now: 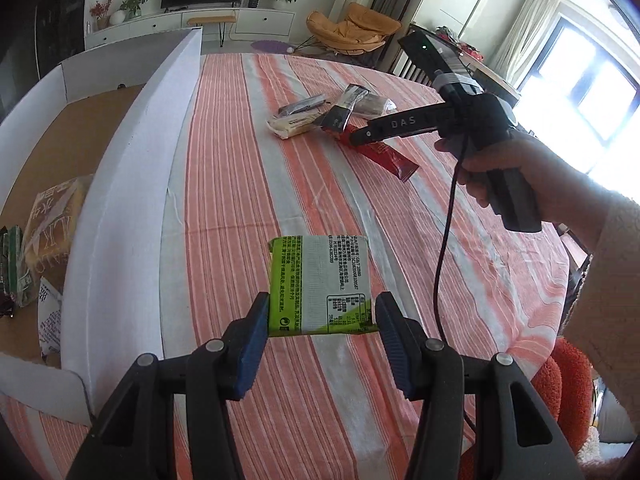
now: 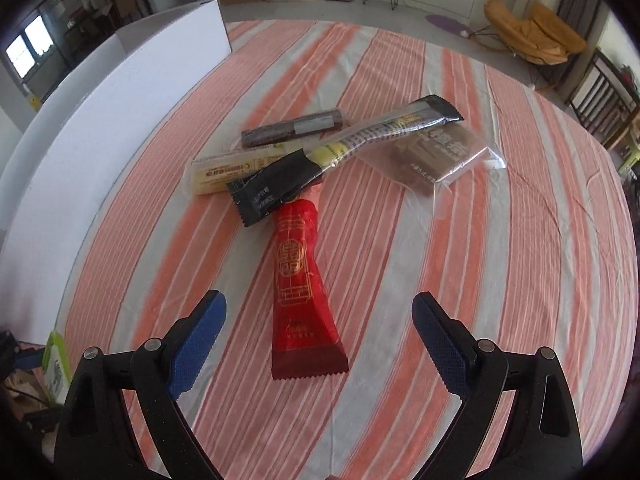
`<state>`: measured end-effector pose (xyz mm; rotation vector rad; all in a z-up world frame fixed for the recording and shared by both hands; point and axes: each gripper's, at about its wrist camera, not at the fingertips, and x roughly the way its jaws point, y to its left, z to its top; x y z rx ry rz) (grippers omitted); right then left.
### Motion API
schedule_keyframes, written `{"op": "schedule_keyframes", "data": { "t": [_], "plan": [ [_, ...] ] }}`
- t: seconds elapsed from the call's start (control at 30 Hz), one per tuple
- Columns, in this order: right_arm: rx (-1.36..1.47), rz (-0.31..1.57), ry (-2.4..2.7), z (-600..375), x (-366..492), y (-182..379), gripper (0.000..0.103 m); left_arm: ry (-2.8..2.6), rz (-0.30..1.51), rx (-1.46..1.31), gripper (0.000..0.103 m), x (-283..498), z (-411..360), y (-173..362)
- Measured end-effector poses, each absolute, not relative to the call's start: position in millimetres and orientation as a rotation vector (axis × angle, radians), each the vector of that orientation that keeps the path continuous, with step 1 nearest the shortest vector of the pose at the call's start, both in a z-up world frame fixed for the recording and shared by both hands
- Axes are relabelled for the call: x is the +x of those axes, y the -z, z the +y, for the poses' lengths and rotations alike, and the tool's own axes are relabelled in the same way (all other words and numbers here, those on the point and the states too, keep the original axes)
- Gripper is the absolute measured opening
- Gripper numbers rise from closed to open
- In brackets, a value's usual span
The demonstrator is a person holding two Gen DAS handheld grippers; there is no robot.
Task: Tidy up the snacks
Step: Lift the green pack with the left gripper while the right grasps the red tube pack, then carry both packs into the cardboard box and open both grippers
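Observation:
My left gripper [image 1: 320, 312] is shut on a green and white snack packet [image 1: 320, 284], held above the striped tablecloth beside the white box [image 1: 132, 184]. My right gripper [image 2: 320, 328] hangs open over a red snack bar [image 2: 298, 280], whose near end lies between the fingers without touching them. Beyond it a pile holds a black and yellow stick pack [image 2: 348, 148], a cream bar [image 2: 228, 170], a dark bar [image 2: 296, 126] and a clear pack of brown blocks [image 2: 440, 156]. In the left wrist view the right gripper [image 1: 360, 136], held by a hand, hovers over that pile [image 1: 332, 114].
The white box has a brown cardboard floor [image 1: 60, 148] with several snack packs [image 1: 48, 216] lying in it; its tall wall stands along the left of the table. An orange stool [image 1: 568, 392] sits at the table's right edge. The striped cloth [image 2: 500, 280] covers the round table.

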<state>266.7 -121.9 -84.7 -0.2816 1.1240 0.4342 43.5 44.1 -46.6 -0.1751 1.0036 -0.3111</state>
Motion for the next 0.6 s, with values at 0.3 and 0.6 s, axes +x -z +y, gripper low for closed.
{"op": "schedule_keyframes", "data": {
  "t": [0.3,0.6],
  "plan": [
    [-0.146,1.233,-0.360,-130,257,92,0.015,0.340,0.990,-0.187,0.052,26,53,37],
    [0.316,1.228,-0.470,-203,176,54,0.014,0.392,0.930,-0.256,0.052,17,66,11]
  ]
}}
